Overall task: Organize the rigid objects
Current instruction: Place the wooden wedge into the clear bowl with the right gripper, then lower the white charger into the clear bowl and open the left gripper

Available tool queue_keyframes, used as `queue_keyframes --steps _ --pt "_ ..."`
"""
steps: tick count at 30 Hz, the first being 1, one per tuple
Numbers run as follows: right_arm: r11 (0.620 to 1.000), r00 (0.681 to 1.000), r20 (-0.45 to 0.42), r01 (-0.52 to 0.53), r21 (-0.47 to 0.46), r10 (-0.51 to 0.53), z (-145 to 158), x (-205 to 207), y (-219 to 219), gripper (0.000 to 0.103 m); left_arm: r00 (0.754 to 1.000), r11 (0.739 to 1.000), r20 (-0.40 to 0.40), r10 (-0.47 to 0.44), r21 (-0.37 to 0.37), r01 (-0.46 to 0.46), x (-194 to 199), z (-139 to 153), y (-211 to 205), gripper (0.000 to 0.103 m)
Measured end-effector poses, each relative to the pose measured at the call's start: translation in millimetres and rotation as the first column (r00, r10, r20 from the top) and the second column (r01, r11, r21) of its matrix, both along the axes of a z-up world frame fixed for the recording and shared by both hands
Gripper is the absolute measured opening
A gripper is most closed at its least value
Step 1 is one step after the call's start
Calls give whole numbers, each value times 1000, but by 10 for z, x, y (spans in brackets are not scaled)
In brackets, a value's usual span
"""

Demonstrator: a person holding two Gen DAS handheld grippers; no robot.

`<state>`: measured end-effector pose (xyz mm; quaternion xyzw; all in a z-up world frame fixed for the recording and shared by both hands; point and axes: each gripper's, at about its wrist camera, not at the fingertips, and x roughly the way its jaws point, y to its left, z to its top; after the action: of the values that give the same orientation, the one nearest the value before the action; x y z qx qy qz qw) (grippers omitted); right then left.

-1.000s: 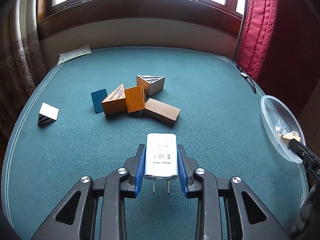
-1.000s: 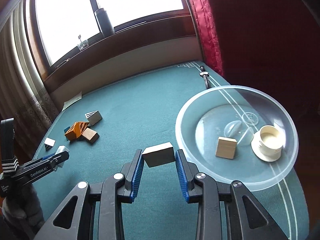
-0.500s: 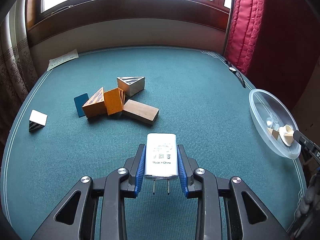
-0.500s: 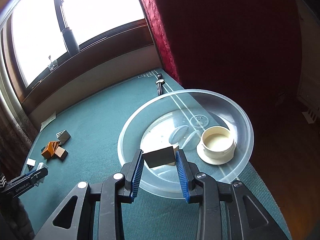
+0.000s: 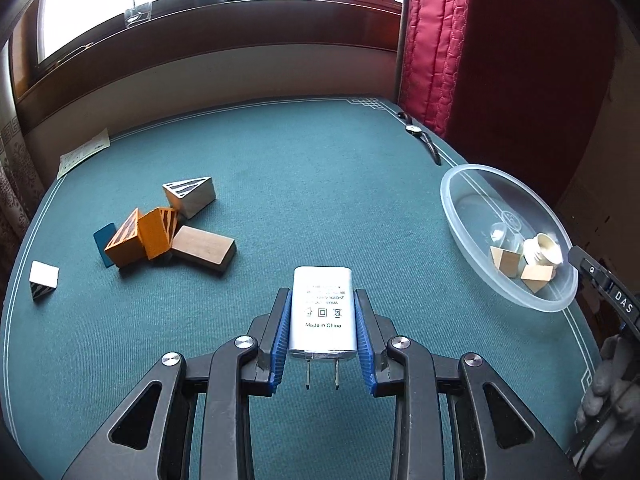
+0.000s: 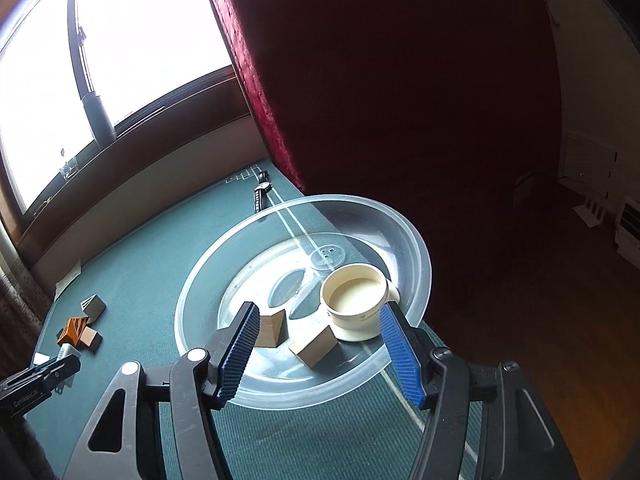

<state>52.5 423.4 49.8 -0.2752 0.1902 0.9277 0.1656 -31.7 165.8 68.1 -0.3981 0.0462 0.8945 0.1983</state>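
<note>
left gripper is clamped on my white plug adapter, blue pads pressing both long sides, prongs pointing back toward the camera, held above the green table. right gripper has just been opening its jaws; they now stand wide apart over the clear bowl, and the pale wood block i see between them lies loose on the bowl floor, touching neither pad. a second pale block sits just beside it to the left, partly behind the left pad. cream cup sits in the bowl too, near the right pad, touching or almost touching the loose block, can't tell which. bowl rests at the table's right edge, next to the red curtain.

still on the table, well apart from the bowl: a cluster of blocks, with a grey striped wedge, two orange striped blocks leaning together, a brown wood slab touching them, and a blue piece tucked behind. small white-topped striped block sits alone to the left. paper sheet at the far left corner, wristwatch near the far right edge. gloved hand holds the right gripper's handle at the picture's right edge.
</note>
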Motion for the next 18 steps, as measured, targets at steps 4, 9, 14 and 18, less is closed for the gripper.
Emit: queue_keyframes --steps 4,9,14,18 --pt "999 999 -2 47 -8 -48 -35 47 89 72 998 998 15 -58 20 58 -1 29 227 31" --pt "996 997 -10 82 -32 -82 -78 97 178 82 991 990 10 -134 36 134 -5 90 549 31" --pt "994 995 -12 99 -48 -99 -111 130 236 83 980 979 -1 -201 37 201 -11 121 899 31" --pt "993 995 -6 103 -60 -104 -139 131 268 83 971 971 4 -237 36 237 -37 96 1123 31"
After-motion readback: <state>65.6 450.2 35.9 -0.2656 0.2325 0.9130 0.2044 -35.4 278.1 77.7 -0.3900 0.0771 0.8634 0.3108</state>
